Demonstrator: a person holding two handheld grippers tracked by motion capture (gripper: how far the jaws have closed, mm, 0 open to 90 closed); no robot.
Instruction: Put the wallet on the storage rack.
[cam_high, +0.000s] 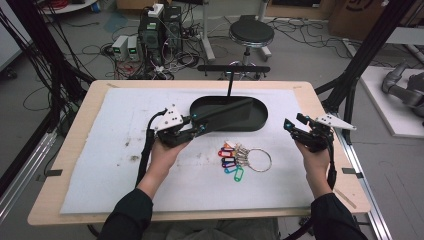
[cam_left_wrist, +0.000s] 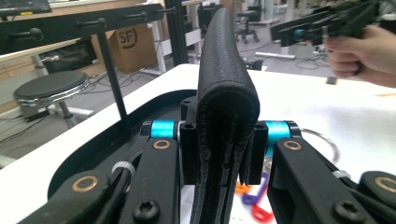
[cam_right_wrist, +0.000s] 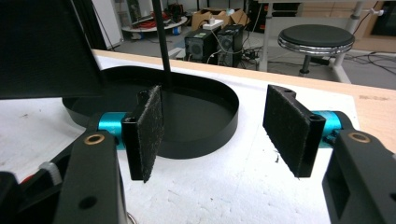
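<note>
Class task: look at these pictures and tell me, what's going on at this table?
A person works with two handheld grippers. The left gripper is shut on a black folded pad, holding it over the rim of the black oval tray. The right gripper hangs open beside the tray. A key ring with coloured tags lies untouched on the white mat.
</note>
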